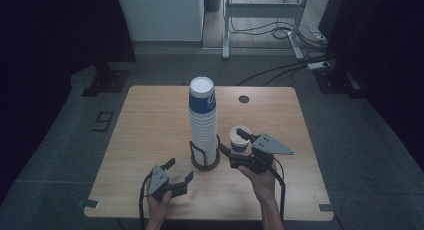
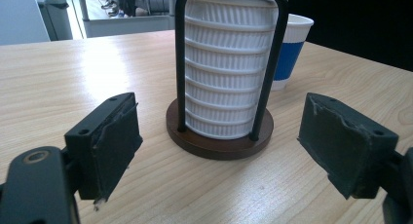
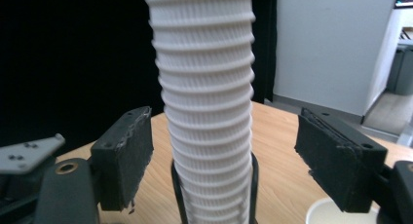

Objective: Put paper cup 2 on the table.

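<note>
On the light wooden table (image 1: 150,120) a tall stack of white ribbed paper cups (image 1: 203,125) stands upright, close to the middle of the surface and a little nearer to the near edge than to the far one. The topmost cup of the stack has a blue band. The stack sits inside a black wire holder with a round dark brown wooden base (image 1: 205,165), and the two wire bows rise along its lower part.

A single white paper cup with a blue band (image 1: 239,139) stands upright just beside the holder, on the side of the right edge of the table. It is apart from the base and its mouth is open to above.

The right gripper (image 1: 231,141) is held above the table over this single cup and points toward the stack. Its jaws are wide apart and have hold of nothing. In the right gripper view the stack rises between the two black pads but farther off, not touching them, and the rim of the single cup is seen low under one jaw.

The left gripper (image 1: 180,169) is near the near edge, on the left side of the holder, and points at the base. Its jaws are also widely spread and hold nothing; the holder is near them but apart.
</note>
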The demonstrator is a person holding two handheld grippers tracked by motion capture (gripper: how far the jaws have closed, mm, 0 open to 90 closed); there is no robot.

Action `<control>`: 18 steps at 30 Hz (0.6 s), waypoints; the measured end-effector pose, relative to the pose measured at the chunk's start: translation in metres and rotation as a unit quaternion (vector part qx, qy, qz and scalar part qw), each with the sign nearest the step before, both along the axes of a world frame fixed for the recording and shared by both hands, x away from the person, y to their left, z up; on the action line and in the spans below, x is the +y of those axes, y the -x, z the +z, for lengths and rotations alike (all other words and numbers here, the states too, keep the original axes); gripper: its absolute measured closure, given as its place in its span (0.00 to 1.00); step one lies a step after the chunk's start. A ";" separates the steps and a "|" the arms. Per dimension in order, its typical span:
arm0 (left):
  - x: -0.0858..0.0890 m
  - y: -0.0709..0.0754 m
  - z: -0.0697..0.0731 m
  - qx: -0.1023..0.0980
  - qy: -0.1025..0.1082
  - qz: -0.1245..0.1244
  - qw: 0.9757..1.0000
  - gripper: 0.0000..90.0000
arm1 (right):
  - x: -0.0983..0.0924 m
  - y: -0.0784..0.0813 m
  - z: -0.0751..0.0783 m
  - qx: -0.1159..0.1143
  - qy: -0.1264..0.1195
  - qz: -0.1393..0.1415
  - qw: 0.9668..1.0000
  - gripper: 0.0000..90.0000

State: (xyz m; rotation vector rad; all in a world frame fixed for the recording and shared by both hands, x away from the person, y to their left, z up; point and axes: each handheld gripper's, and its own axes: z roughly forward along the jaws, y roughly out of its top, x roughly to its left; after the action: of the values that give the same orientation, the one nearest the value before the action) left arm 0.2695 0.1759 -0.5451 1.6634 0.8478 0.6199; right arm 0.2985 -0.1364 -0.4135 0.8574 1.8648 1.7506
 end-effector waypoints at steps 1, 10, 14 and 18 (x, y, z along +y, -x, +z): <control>0.000 0.000 0.000 0.000 0.001 0.000 1.000 0.16 | 0.001 0.001 0.004 -0.001 -0.004 0.006 1.000 0.23; -0.001 -0.001 0.000 0.001 -0.002 -0.003 1.000 0.16 | 0.012 -0.003 0.034 -0.018 -0.006 0.031 0.999 0.17; -0.001 0.000 0.000 0.000 -0.002 -0.003 1.000 0.16 | 0.019 -0.011 0.045 -0.024 -0.002 0.033 0.999 0.16; -0.001 0.000 0.000 -0.003 -0.004 -0.004 1.000 0.16 | 0.024 -0.019 0.053 -0.030 -0.001 0.034 0.999 0.15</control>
State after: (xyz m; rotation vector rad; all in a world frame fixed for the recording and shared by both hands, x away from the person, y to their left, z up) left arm 0.2691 0.1749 -0.5451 1.6700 0.8352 0.6233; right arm 0.3180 -0.1122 -0.3609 0.7412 1.8732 1.7985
